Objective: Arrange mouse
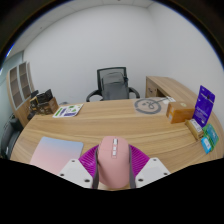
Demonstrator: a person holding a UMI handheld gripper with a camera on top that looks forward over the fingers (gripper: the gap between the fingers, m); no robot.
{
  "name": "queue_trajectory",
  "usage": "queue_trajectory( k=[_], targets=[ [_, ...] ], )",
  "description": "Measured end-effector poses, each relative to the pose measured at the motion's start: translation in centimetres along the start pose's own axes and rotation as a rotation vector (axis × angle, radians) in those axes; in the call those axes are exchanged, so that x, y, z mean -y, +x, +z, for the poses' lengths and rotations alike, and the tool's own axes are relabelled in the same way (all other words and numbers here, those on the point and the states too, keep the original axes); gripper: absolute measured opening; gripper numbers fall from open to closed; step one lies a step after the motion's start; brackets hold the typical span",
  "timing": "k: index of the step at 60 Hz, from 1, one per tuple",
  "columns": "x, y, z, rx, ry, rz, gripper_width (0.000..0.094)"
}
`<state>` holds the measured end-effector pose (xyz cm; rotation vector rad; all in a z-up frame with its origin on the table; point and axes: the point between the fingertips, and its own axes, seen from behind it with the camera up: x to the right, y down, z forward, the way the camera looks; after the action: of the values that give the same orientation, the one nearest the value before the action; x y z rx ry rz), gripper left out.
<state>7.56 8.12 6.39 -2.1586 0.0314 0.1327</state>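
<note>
The gripper (113, 178) holds a pink mouse (113, 165) between its 2 fingers, whose magenta pads (92, 160) press on both sides of it, so the fingers are closed nearly to the width of the mouse. The mouse looks smooth and rounded, probably hard plastic, and it seems lifted above the wooden surface (120, 125) for carrying. At 9 o'clock from the fingers lies a flat pink mouse pad (55, 153), probably the place for it. An office chair (110, 85) stands at 12 o'clock.

Just one camera here, riding on the tool (113, 170), sitting low and close over the counter (110, 125), looking forward toward the office chair (111, 84), probably slightly downward.
</note>
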Motion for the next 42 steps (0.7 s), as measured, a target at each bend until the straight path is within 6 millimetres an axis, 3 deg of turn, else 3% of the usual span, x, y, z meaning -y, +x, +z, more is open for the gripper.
queue_trajectory(
  k=[10,14,18,25,31,36,42],
  targets=[
    [-1.1,-15.3,1.3,0.022,0.007,-0.04,0.0415],
    [-2.9,-19.7,2.4,0.01,-0.021,-0.048,0.0414],
    [-4.5,-22.8,3.3,-0.003,-0.065,-0.019,0.0416],
    [-6.3,-24.7,4.7,-0.053,-0.103,-0.084,0.0416],
    [-8.2,-24.9,5.3,-0.07,-0.163,-0.105,0.0422],
    [-8.0,-24.6,5.5,-0.07,-0.14,-0.138,0.0424],
    [-8.2,-24.6,5.5,-0.047,-0.166,-0.13,0.0499]
  ],
)
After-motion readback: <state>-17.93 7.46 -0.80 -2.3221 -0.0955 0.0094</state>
